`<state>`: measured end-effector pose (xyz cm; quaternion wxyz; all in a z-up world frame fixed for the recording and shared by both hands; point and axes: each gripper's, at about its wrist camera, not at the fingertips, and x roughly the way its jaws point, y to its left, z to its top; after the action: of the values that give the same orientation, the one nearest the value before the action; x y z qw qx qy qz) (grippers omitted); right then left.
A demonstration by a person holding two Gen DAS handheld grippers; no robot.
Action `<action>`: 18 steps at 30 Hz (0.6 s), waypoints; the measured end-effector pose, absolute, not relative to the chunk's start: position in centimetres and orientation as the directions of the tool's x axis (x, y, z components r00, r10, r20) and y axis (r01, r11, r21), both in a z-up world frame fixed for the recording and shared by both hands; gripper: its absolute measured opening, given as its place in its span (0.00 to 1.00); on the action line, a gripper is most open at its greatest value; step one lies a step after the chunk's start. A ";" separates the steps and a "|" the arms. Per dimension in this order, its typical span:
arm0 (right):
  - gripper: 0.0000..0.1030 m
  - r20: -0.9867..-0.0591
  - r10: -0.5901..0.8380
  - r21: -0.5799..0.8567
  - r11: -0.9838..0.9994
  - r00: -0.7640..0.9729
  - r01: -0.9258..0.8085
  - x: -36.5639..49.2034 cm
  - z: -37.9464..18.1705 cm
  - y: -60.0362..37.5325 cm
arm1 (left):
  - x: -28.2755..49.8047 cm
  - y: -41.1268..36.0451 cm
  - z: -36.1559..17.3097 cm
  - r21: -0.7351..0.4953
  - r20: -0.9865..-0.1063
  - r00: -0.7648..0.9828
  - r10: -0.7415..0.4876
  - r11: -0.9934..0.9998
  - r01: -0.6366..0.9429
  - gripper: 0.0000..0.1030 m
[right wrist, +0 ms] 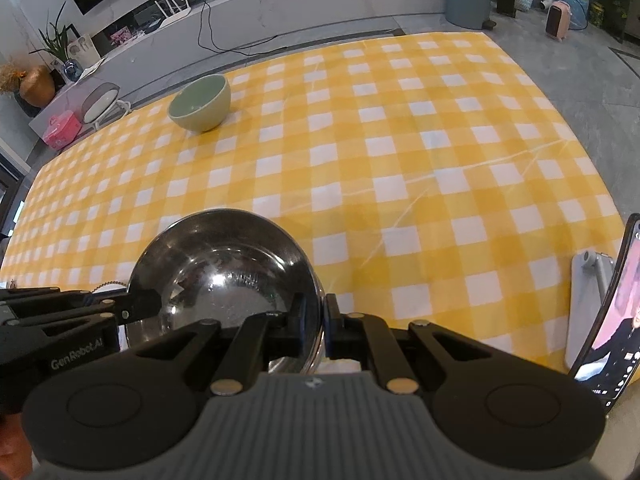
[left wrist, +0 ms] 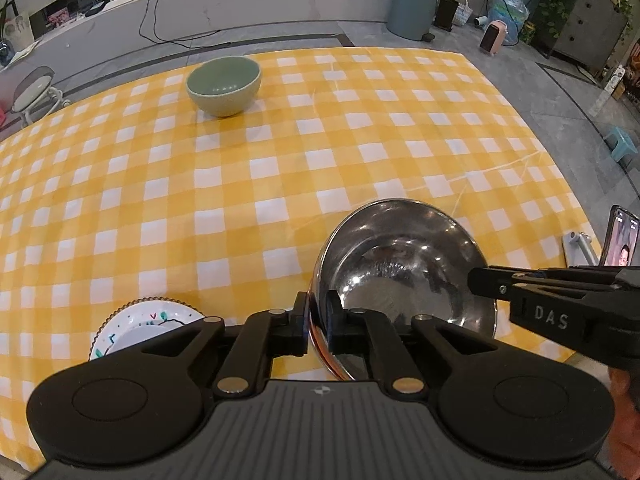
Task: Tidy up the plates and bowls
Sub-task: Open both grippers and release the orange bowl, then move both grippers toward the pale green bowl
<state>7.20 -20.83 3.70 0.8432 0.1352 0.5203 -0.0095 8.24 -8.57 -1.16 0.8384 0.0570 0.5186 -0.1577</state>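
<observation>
Both grippers are clamping the rim of the steel bowl (left wrist: pixel 404 264), one on each side of it. In the left wrist view the left gripper (left wrist: pixel 318 320) is sitting at the bottom centre of the frame, its two black fingers (left wrist: pixel 298 312) nearly closed with the bowl's left wall pinched between them, while the right gripper (left wrist: pixel 480 282) is reaching in from the right edge and biting the opposite rim. In the right wrist view the picture is mirrored: the right gripper (right wrist: pixel 320 320) is squeezing the bowl's right wall at the bottom centre, and the left gripper (right wrist: pixel 140 304) is coming in from the left edge onto the rim. The steel bowl is sitting low in both frames, over the near part of the yellow checked tablecloth (left wrist: pixel 280 180); whether its base is resting on the cloth is hard to tell, since the grippers are covering it. A patterned plate (left wrist: pixel 136 328) with a beaded edge is lying at the lower left of the left view, just beside the bowl. A green bowl (left wrist: pixel 224 86) is standing upright well apart, in the upper left. A phone (right wrist: pixel 612 320) on a stand is showing at the right edge.
</observation>
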 end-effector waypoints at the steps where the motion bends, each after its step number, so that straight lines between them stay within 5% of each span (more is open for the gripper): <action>1: 0.07 -0.880 0.123 0.217 0.964 0.460 0.156 7.2 3.7 -20.8 | 8.3 -8.6 -1.1 -0.070 -0.887 0.413 -0.208 0.943 0.325 0.10; 6: 0.11 -0.870 0.127 0.223 0.963 0.477 0.151 6.8 3.8 -20.7 | 8.2 -8.0 -0.6 -0.093 -0.870 0.431 -0.238 0.939 0.330 0.20; 10: 0.35 -0.843 0.126 0.238 0.959 0.523 0.152 6.5 4.9 -21.0 | 8.1 -7.4 0.5 -0.112 -0.841 0.468 -0.272 0.933 0.341 0.32; 18: 0.49 -0.748 0.152 0.313 0.939 0.647 0.142 6.3 6.2 -21.5 | 8.2 -5.8 1.3 -0.090 -0.779 0.562 -0.278 0.936 0.339 0.46</action>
<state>6.35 -21.53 6.21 0.8904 0.1746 0.4203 0.0027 8.15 -5.85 1.27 0.8831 0.0351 0.4339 -0.1749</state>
